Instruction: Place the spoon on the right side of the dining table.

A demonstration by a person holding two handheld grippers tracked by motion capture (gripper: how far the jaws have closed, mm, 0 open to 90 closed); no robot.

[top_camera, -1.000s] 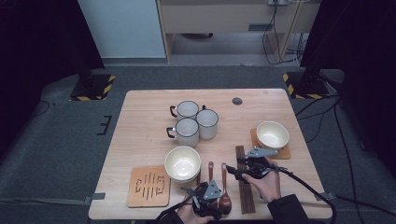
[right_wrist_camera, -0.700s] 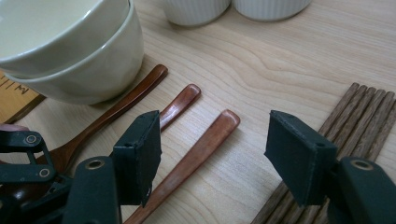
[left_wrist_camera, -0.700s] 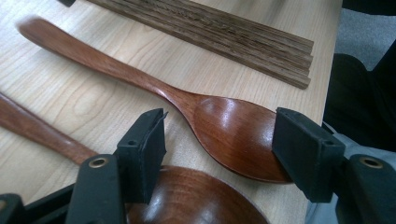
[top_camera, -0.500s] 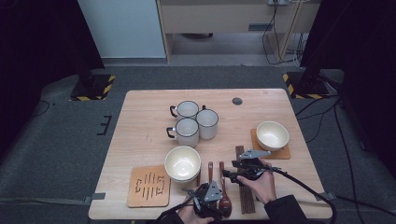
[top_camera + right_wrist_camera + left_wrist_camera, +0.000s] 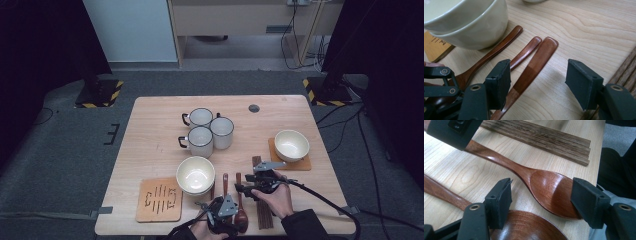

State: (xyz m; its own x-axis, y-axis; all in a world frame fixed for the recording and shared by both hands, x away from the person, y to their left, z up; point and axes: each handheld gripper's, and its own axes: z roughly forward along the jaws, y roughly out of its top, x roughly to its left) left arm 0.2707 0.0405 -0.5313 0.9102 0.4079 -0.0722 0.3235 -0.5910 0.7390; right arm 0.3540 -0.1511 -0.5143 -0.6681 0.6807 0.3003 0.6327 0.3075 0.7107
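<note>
Since half a second ago, my right claw (image 5: 246,189) has edged slightly toward the near edge of the worktop (image 5: 150,130), while my left claw (image 5: 235,229) has stayed put there. My left claw gapes wide with nothing gripped: in the left gripper view the bowl of a wooden spoon (image 5: 549,190) lies between its jaws, and a second spoon bowl (image 5: 529,227) sits just beneath them. My right claw is likewise wide open and empty, straddling a spoon handle (image 5: 534,67) that runs forward between its jaws in the right gripper view. Two more handles lie just to its left there. Beside its right jaw are dark wooden chopsticks (image 5: 263,210). Left of both claws lies a wooden coaster (image 5: 159,200). Just ahead and left stand stacked cream bowls (image 5: 195,175), crowding the spoon handles. Ahead and right, a single bowl (image 5: 291,145) sits on an orange coaster (image 5: 304,164). Farther forward, three white mugs (image 5: 205,131) cluster together, touching. Beyond them a small dark disc (image 5: 254,108) lies near the far edge.
</note>
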